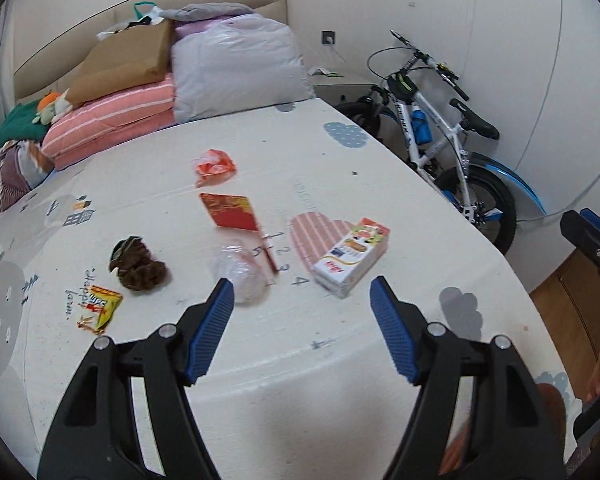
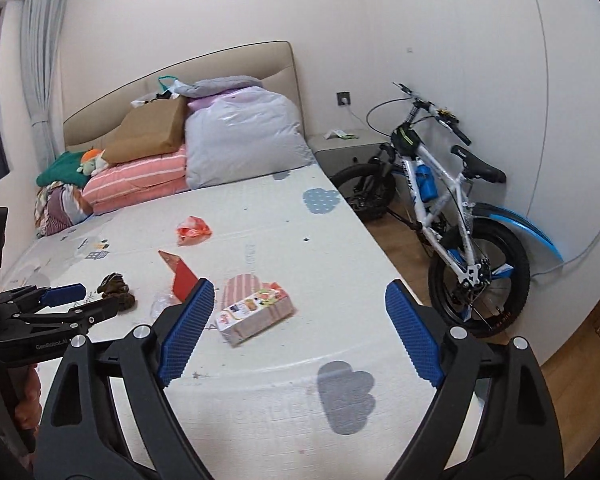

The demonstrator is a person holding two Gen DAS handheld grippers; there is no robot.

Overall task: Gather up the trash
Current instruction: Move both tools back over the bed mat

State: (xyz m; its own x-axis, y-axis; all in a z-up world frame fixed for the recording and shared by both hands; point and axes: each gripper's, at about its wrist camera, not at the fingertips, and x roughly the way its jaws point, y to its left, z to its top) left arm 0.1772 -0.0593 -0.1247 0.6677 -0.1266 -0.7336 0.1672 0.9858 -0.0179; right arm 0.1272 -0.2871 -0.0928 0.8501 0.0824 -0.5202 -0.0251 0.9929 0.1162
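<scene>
six trash pieces (image 1: 216,166), maybe; one bicycle (image 1: 440,128)

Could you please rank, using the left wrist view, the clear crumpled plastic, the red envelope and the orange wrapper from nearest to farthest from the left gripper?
From the left gripper, which is open over the bed:
1. Clear crumpled plastic, just beyond its left finger tip.
2. Red envelope, farther up the bed behind the plastic.
3. Orange wrapper, farthest, toward the pillows.
</scene>
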